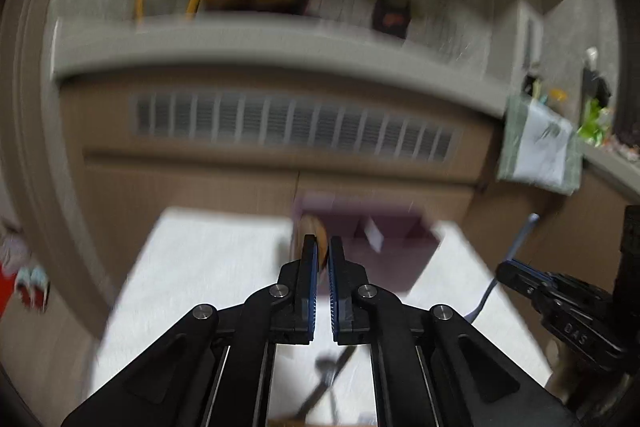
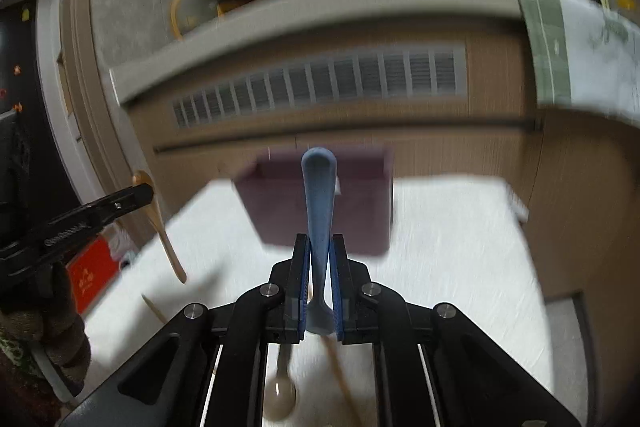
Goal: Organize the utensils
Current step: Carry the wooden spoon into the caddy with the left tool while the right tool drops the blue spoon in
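On my left side, the left gripper (image 1: pixel 323 269) is clenched on a wooden utensil (image 2: pixel 160 223). In the right wrist view I can see its pale handle hanging down and out from those fingers, tilted, with the tip clear of the white counter (image 2: pixel 460 267). In the left wrist view only a rounded wooden end (image 1: pixel 316 231) shows past the fingertips, just in front of the purple box (image 1: pixel 400 251).

The box sits at the far edge of the counter, open on top as far as the blur lets me judge. That looks like the place for the utensils.

Moving across to my right, the right gripper (image 2: pixel 320 281) is grasping a blue utensil (image 2: pixel 319 195) by its handle. It points straight ahead toward the purple box, its rounded end over the box's mouth in this view.

Both pieces are up off the counter, so I judge this is the carry to the box. To do it well I want the wooden one brought over the opening first, tipped handle-down, and let go only once it is inside the walls. With both grippers converging on one small box, I'd stagger them so the fingers don't knock together.

Below the fingers, a pale spoon (image 2: pixel 280 397) and another wooden stick (image 2: pixel 340 375) lie on the counter, waiting.
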A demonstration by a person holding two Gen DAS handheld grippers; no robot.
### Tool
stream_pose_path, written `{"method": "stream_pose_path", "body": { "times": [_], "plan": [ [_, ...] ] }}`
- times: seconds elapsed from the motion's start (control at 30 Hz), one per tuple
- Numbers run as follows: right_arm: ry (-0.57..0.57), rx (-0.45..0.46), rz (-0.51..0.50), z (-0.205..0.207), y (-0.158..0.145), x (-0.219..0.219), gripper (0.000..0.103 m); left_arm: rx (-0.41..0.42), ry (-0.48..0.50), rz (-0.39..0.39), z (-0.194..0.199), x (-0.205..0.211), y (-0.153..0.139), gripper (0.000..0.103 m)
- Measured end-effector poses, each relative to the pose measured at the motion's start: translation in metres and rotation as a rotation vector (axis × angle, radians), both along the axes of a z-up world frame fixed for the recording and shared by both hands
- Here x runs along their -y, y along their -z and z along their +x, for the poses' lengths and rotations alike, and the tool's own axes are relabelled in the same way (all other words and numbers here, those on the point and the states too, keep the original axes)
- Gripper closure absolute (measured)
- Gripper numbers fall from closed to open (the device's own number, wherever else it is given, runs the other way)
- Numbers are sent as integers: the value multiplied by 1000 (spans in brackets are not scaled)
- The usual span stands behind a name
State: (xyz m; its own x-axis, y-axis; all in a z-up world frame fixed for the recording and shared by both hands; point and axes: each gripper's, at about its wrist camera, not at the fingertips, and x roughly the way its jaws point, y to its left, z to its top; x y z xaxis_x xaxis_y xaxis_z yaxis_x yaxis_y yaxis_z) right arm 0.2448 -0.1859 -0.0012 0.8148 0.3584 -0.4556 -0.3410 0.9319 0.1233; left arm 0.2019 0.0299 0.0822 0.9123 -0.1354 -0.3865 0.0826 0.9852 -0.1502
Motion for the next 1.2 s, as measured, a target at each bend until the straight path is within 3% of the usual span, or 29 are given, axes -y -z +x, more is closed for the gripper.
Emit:
{"method": "stream_pose_path", "body": {
  "times": [0.1, 0.2, 0.5, 0.73, 0.83, 1.03, 1.1, 1.13, 1.17, 1.2],
  "plan": [
    [-1, 88, 23, 10, -45, 3, 94, 49, 23, -23, 10, -9, -32, 98],
    [12, 112, 23, 20, -71, 5, 94, 35, 22, -55, 23, -24, -39, 98],
    [46, 54, 0, 32, -49, 10, 94, -47, 46, -132, 30, -40, 2, 98],
    [41, 193, -24, 44, -95, -4, 94, 90, 147, -159, 54, -14, -53, 98],
    [46, 209, -50, 66, -103, -16, 94, 89, 159, -156, 83, -4, -59, 98],
    [66, 86, -89, 122, -67, -33, 93, -41, 221, -197, 138, 2, -19, 95],
    [46, 10, -94, 138, -44, -34, 93, -130, 301, -227, 157, 4, 9, 87],
    [32, -47, -102, 147, -32, -34, 92, -161, 315, -220, 162, 4, 20, 75],
    [33, -97, -112, 154, -20, -33, 92, -176, 303, -200, 164, 3, 28, 66],
    [44, -125, -123, 156, -13, -32, 91, -171, 277, -183, 163, 1, 33, 65]
  ]
}}
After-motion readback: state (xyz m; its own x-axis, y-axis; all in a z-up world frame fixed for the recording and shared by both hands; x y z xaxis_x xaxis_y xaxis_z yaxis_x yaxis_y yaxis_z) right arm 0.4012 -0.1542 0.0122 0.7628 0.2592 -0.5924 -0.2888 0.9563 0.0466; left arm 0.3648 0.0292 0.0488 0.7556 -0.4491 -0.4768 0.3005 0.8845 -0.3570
